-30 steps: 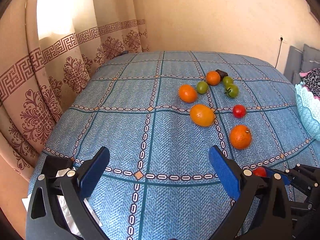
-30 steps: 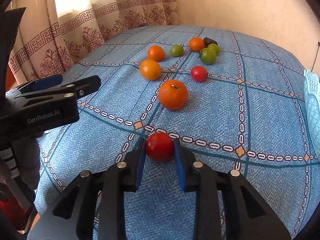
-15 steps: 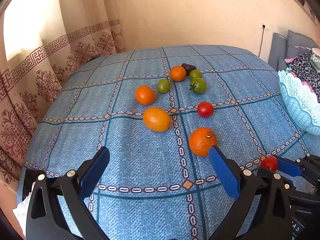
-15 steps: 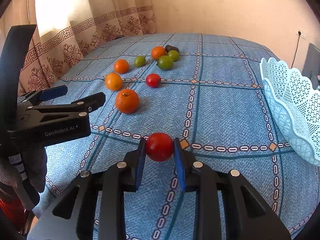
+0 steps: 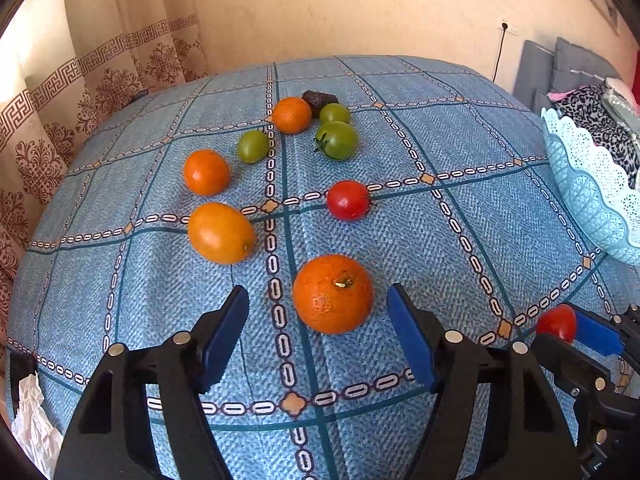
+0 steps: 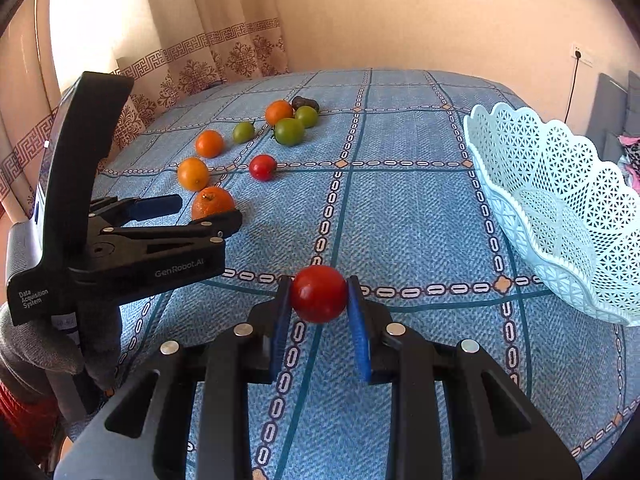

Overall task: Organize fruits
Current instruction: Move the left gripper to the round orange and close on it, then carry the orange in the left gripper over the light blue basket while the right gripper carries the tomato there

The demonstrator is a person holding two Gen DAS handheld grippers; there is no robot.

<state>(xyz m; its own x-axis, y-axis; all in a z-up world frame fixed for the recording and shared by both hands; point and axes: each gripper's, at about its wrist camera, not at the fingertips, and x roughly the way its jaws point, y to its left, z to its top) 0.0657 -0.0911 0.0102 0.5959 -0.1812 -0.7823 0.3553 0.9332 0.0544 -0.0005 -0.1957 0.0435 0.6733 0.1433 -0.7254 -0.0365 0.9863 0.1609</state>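
Since the earlier frame, left gripper [image 5: 318, 334] has advanced; its closing jaws flank, untouched, the big round orange [image 5: 333, 293]. Right gripper [image 6: 319, 306] clamps a small red tomato [image 6: 318, 293]. Bare blue chequered cloth [image 6: 400, 216] spreads centre-frame toward the pale-blue lattice plastic basket [image 6: 560, 216] at right.

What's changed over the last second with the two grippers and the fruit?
The left gripper has come up to the big orange, which now sits between its closing jaws, pads not yet touching. The right gripper has carried its red tomato toward the light blue basket. The other fruits stayed put, and the grip on the tomato is unchanged.
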